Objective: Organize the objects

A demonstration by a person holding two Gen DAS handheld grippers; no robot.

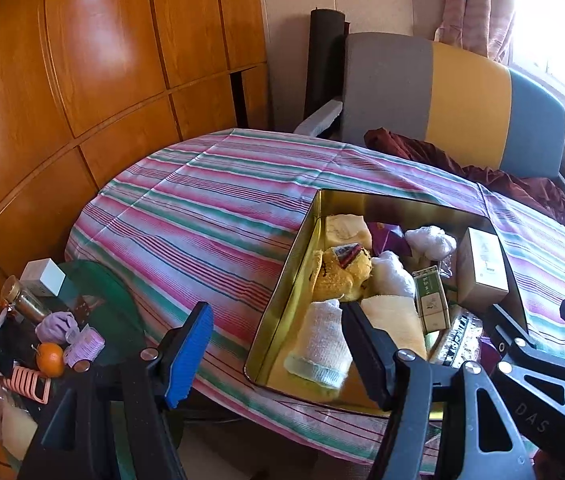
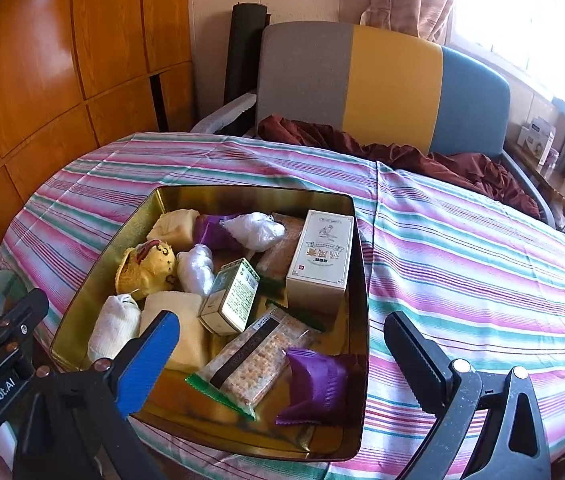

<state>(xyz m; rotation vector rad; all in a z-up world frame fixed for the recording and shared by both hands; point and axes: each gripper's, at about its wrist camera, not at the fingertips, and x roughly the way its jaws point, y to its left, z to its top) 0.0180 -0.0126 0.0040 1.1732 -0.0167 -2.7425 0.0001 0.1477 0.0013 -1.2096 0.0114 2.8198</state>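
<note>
A gold metal tin point(image 2: 358, 280) sits on the striped tablecloth point(image 2: 462, 260) and holds several items: a tall cream box point(image 2: 320, 258), a green box point(image 2: 232, 300), a cracker pack point(image 2: 254, 360), a purple packet point(image 2: 318, 384), rolled white socks point(image 2: 112, 328) and a yellow knitted toy point(image 2: 146, 266). The tin also shows in the left wrist view point(image 1: 282, 300). My left gripper point(image 1: 278, 354) is open and empty above the tin's near left edge. My right gripper point(image 2: 286, 356) is open and empty above the tin's near side.
A small green glass side table point(image 1: 110, 304) at the left holds an orange point(image 1: 50, 358), a gold jar point(image 1: 26, 300), a white box point(image 1: 44, 276) and purple items. A striped sofa point(image 2: 394, 80) with a maroon cloth point(image 2: 422, 156) stands behind the table. Wooden wardrobe at left.
</note>
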